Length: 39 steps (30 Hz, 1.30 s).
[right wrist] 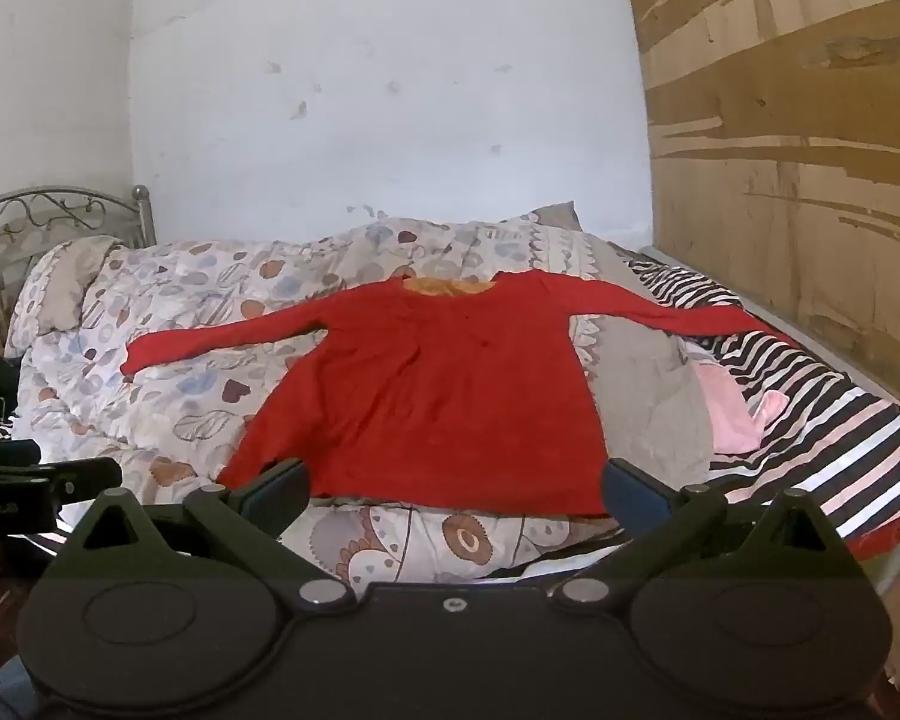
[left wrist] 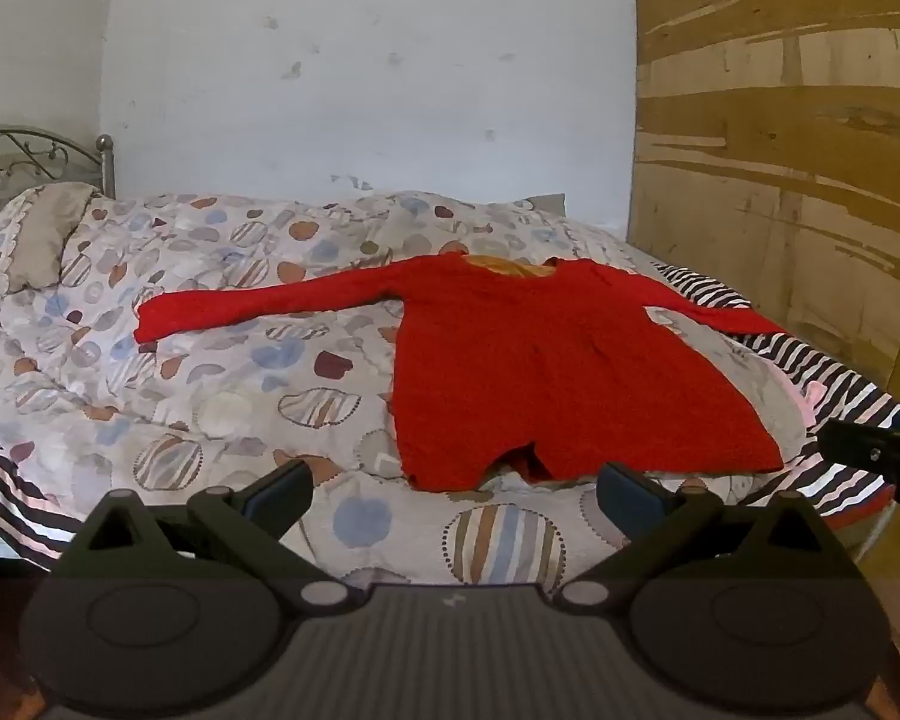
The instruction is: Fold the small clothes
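A red long-sleeved top [left wrist: 546, 366] lies flat on the bed, sleeves spread to both sides, neckline at the far end and hem toward me. It also shows in the right wrist view [right wrist: 450, 390]. My left gripper [left wrist: 453, 495] is open and empty, held just short of the hem's left part. My right gripper [right wrist: 453, 495] is open and empty, with its fingertips at either side of the hem. The right gripper shows in the left wrist view [left wrist: 876, 456] at the right edge. The left gripper shows in the right wrist view [right wrist: 48, 480] at the left edge.
The bed has a patterned quilt [left wrist: 210, 324] and a striped blanket [right wrist: 810, 420] on its right side. A pink cloth [right wrist: 732, 414] lies right of the top. A metal headboard [right wrist: 42, 222] stands at left. A wooden board [right wrist: 798, 150] leans at right.
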### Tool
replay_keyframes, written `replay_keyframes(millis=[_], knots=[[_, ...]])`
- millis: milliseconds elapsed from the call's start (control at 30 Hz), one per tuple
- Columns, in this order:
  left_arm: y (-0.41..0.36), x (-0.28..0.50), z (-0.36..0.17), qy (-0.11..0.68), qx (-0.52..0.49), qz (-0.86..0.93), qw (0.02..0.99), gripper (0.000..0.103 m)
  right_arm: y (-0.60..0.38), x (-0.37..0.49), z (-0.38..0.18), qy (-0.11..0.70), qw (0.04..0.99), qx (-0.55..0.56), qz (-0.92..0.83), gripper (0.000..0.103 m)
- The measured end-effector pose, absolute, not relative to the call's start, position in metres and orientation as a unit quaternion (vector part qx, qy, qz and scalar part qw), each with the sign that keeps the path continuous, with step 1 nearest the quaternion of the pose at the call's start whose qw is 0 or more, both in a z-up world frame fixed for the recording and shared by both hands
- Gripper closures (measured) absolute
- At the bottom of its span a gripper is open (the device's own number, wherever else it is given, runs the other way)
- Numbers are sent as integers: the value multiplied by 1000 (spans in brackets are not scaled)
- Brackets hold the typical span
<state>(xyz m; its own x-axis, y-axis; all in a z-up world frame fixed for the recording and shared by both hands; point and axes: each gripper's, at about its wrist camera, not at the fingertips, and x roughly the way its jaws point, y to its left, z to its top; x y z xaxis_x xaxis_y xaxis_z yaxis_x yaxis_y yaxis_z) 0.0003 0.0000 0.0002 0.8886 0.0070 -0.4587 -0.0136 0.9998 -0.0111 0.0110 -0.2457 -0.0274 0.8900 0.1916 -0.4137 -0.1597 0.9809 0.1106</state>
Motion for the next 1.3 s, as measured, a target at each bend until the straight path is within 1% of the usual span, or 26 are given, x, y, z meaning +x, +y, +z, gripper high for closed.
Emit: replay_keyframes(millis=[1300], knots=[[4, 1, -4, 254, -7, 14, 967, 0, -247, 11, -30, 221, 969, 49, 102, 0]])
